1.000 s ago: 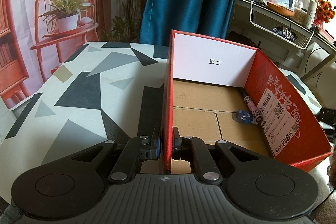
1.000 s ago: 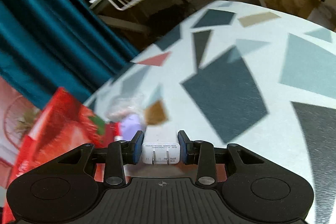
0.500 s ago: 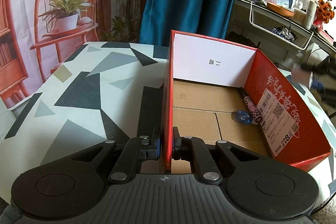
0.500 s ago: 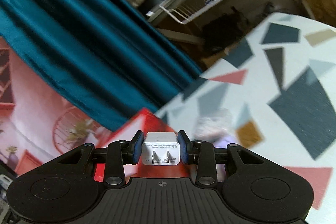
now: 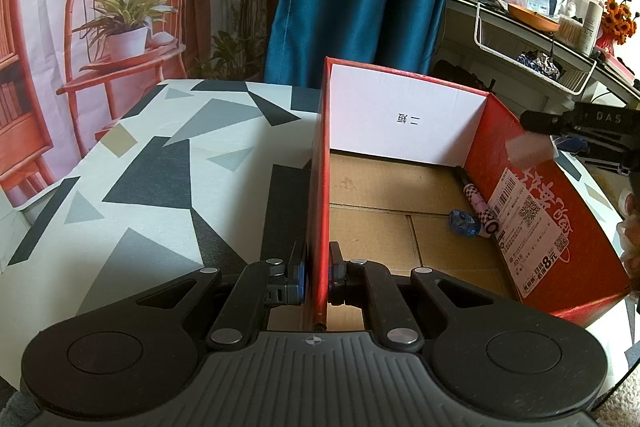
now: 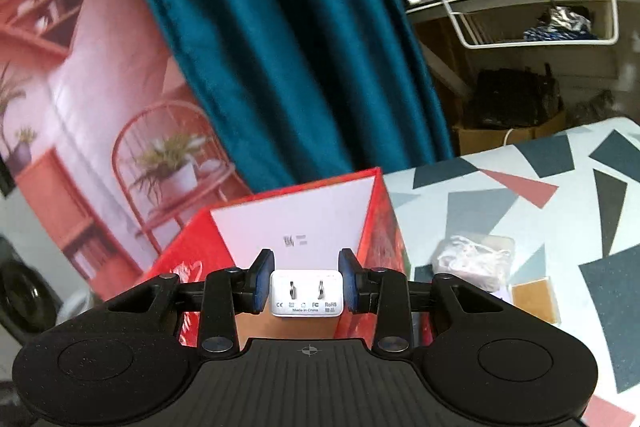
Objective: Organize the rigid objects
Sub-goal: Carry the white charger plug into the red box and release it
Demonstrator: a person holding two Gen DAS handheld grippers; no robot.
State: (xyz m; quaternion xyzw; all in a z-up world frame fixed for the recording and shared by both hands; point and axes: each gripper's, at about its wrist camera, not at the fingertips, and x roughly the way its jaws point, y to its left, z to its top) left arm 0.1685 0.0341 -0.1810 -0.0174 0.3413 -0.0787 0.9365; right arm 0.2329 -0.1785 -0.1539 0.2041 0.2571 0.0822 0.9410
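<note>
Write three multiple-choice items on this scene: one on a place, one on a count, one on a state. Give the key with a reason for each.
1. Where does the checkered pen lie?
A. In the red box, along its right wall
B. On the tablecloth left of the box
C. Between the right gripper's fingers

2. How many metal prongs show on the white charger?
A. One
B. Two
C. Four

3. What is the left gripper doing?
A. Hanging open above the box
B. Clamping the box's left wall
C. Holding the pen

Key: 1 A, it lies on the cardboard floor by that wall. 2 B, two prongs face the right wrist camera. 3 B, its fingers pinch the red wall.
</note>
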